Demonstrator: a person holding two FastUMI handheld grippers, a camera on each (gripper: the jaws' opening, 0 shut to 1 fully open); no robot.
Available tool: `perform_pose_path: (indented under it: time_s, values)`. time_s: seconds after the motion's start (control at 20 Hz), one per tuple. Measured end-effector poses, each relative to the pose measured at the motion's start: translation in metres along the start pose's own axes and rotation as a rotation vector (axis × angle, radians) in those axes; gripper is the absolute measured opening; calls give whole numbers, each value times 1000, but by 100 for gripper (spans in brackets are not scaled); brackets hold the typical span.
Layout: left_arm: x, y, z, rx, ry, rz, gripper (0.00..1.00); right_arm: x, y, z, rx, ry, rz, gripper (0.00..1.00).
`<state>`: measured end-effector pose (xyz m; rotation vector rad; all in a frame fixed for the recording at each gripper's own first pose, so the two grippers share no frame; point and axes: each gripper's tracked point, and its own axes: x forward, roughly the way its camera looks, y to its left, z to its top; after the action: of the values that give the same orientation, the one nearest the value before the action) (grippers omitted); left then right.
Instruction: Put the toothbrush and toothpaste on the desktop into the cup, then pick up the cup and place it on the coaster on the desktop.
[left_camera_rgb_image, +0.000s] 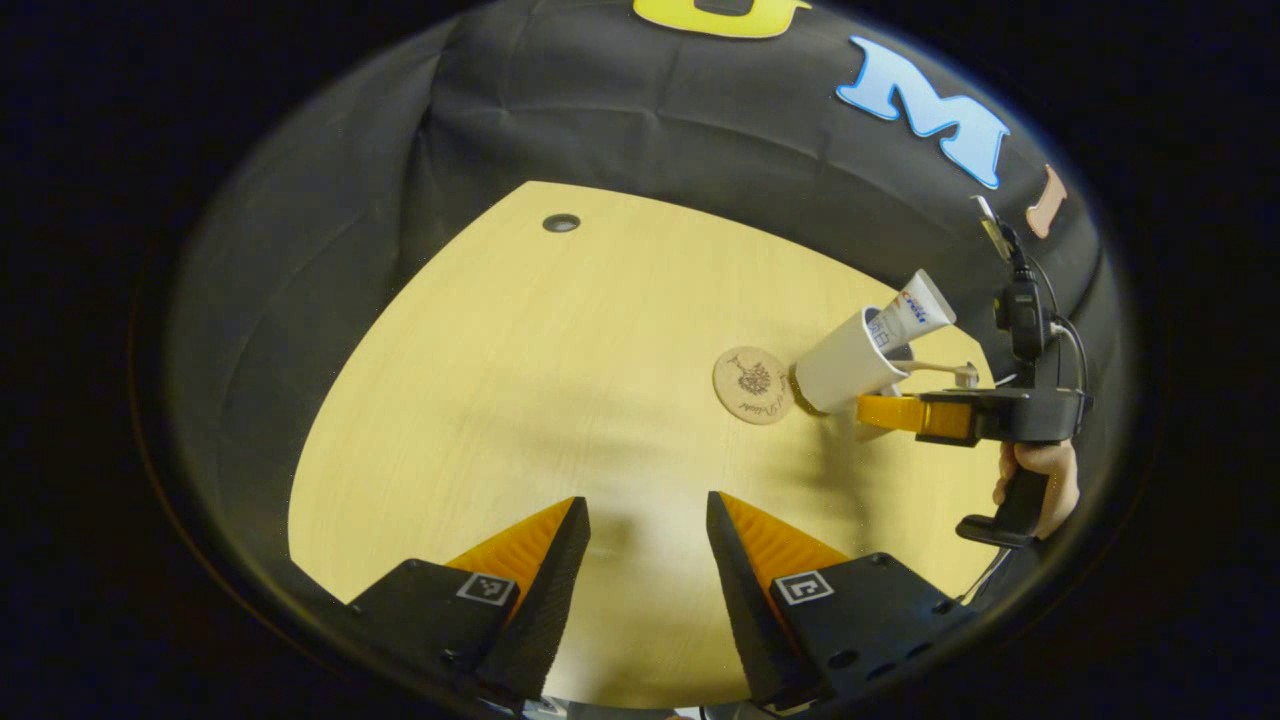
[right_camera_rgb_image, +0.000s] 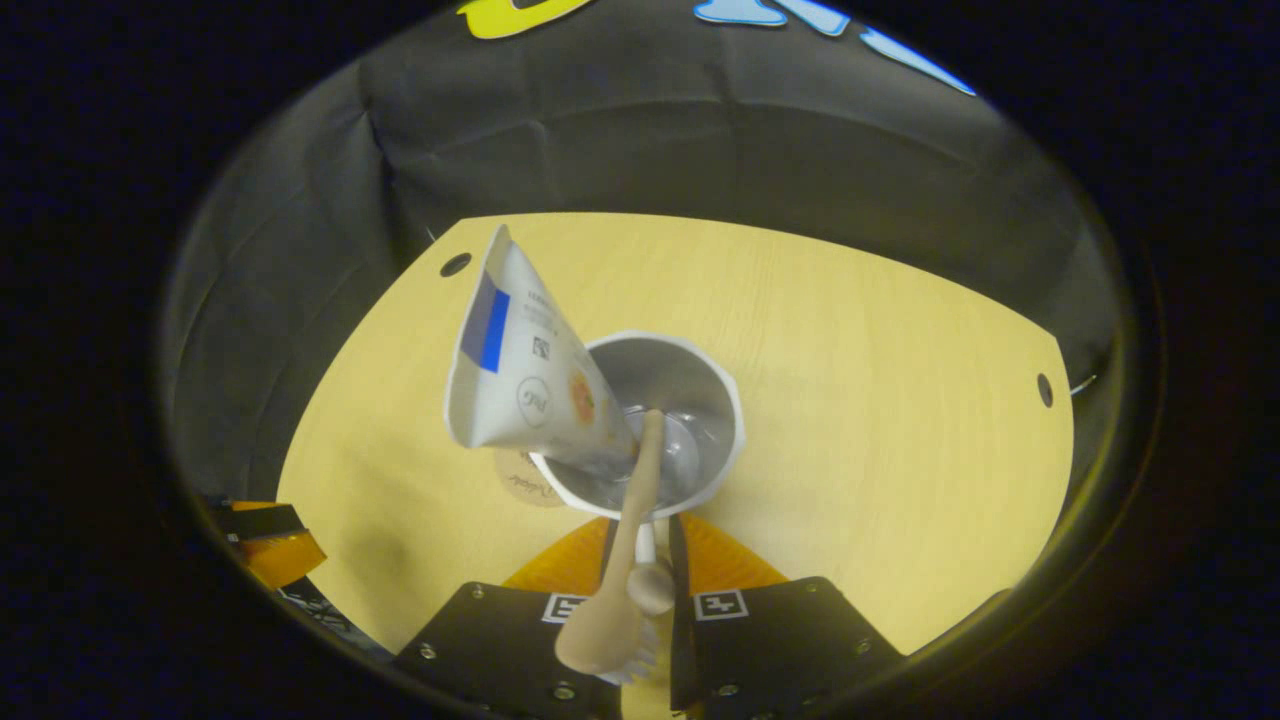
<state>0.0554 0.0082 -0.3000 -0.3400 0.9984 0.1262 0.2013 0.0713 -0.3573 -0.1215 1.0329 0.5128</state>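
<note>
In the left gripper view, the left gripper (left_camera_rgb_image: 648, 560) hangs spread over bare desk (left_camera_rgb_image: 520, 380). Farther off, the right gripper (left_camera_rgb_image: 885, 412) holds the white cup (left_camera_rgb_image: 845, 368) tilted and lifted just beside the coaster (left_camera_rgb_image: 753, 385), with the toothpaste (left_camera_rgb_image: 915, 312) poking out.

In the right gripper view, the right gripper (right_camera_rgb_image: 645, 545) pinches the cup's (right_camera_rgb_image: 700, 400) near rim. The toothpaste (right_camera_rgb_image: 520, 370) and toothbrush (right_camera_rgb_image: 630, 560) lean out. The cup looks light, thin and easily crushed, top-heavy with its load; a gentle rim hold and upright carry seem wise.
</note>
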Motion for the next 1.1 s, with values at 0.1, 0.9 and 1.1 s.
perform_pose_path:
  time_s: [0.1, 0.9, 1.1]
  values:
    - [1, -4, -6, -9, -1, 6, 79, 1, -1, 0, -12, -1, 12, 23]
    - [-3, -18, -17, -20, 16, 38, 79, -3, -9, 3, -95, 45, 16, 24]
    - [4, -28, -18, 4, 9, 28, 79, -7, -8, 4, -73, 33, 26, 36]
